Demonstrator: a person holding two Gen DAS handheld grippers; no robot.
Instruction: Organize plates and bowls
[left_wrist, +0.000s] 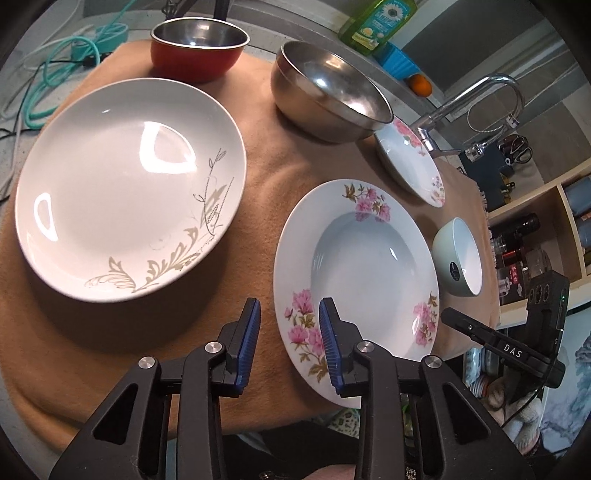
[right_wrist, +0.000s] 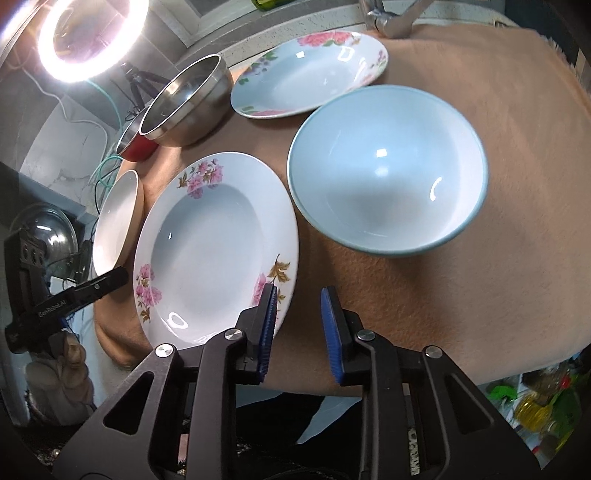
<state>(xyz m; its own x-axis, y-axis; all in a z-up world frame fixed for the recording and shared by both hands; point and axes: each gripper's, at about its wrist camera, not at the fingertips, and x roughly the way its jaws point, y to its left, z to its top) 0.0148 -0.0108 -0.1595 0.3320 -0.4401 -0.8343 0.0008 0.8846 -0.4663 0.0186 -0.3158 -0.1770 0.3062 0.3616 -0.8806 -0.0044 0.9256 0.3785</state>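
Observation:
On a tan cloth lie a large white plate with a grey leaf pattern, a deep plate with pink flowers, a smaller flowered plate, a steel bowl, a red bowl with steel lining and a pale blue bowl. My left gripper is open and empty, above the near left rim of the pink-flowered plate. My right gripper is open and empty, over the cloth by the near right rim of the same plate, in front of the blue bowl.
A tap and a green soap bottle stand behind the cloth. Cables lie at the far left. Shelves with jars are at the right. A ring light shines at the back left.

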